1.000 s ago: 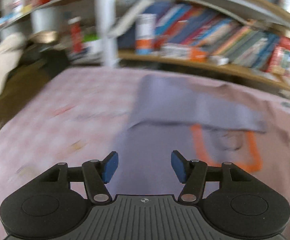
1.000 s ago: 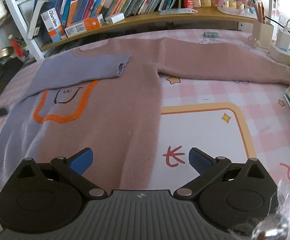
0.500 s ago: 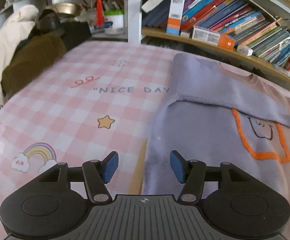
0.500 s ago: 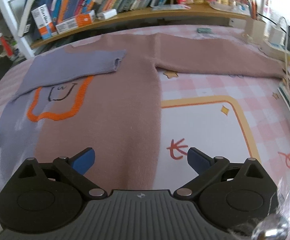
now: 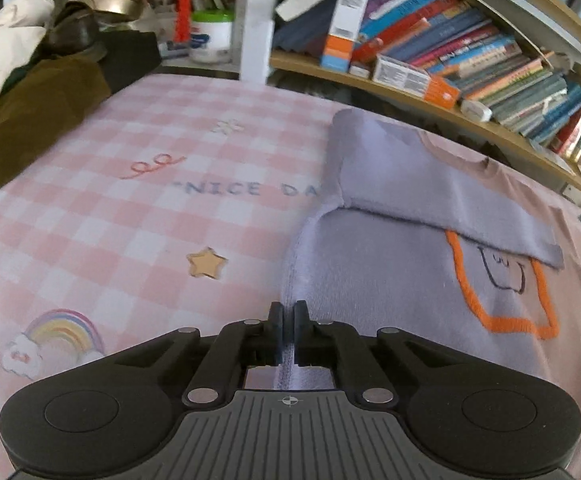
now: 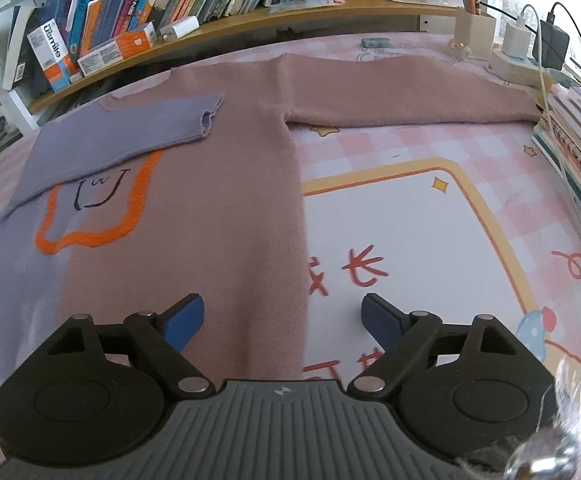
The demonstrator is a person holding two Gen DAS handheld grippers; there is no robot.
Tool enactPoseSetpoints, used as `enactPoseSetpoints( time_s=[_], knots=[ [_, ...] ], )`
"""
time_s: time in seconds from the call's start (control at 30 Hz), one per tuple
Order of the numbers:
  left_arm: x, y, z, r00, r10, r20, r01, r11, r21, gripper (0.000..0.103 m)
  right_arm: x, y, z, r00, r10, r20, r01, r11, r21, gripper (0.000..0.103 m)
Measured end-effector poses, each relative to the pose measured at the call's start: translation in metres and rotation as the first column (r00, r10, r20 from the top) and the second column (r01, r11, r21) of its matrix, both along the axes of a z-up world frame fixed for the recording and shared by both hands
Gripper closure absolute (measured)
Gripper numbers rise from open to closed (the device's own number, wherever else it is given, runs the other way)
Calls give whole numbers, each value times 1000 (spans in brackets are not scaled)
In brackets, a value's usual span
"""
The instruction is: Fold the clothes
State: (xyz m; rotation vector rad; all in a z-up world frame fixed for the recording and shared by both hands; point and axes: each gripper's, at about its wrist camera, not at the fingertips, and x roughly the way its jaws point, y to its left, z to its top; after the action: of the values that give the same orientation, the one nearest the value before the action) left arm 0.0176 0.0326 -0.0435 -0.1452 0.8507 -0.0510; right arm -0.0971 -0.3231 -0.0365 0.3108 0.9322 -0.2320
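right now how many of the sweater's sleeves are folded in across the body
1. The lilac sleeve lies folded across the chest of the sweater, over the top of the orange outline. The pink sleeve is spread out flat toward the chargers.

Both my claws look alike: the left claw (image 5: 286, 334) and right claw (image 6: 280, 322) each have a grey ribbed base with a small crosshair mark, black linkage arms on silver pivot screws, round black housings and blue-padded fingers (image 6: 182, 320).
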Motion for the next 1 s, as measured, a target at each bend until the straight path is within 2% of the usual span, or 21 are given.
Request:
enactPoseSetpoints(
  time_s=[0.33, 0.47, 0.57, 0.8, 0.87, 0.93, 1.0],
  knots=[
    [4, 41, 4, 999, 46, 5, -46, 999, 5, 99, 11, 38, 0, 998, 58, 4, -58, 998, -11, 18],
    [3, 51, 3, 999, 50, 2, -50, 999, 12, 99, 15, 53, -1, 996, 85, 11, -84, 995, -62, 31],
    [1, 55, 2, 999, 42, -3, -42, 999, 8, 99, 17, 61, -2, 995, 101, 10, -100, 991, -90, 31],
    [-1, 59, -1, 1000, 7, -11, -7, 1000, 8, 98, 13, 67, -2, 997, 77, 13, -76, 993, -87, 31],
    [-1, 60, -1, 1000, 8, -16, -8, 1000, 11, 93, 11, 66, 0, 998, 60, 20, -58, 995, -83, 31],
    [-2, 62, 3, 1000, 18, -6, -18, 1000, 13, 93, 8, 66, 3, 999, 43, 28, -41, 996, -80, 30],
    [-4, 64, 9, 1000, 24, 8, -24, 999, 21, 87, 4, 65, 7, 999, 25, 40, -22, 997, -78, 29]
  ],
)
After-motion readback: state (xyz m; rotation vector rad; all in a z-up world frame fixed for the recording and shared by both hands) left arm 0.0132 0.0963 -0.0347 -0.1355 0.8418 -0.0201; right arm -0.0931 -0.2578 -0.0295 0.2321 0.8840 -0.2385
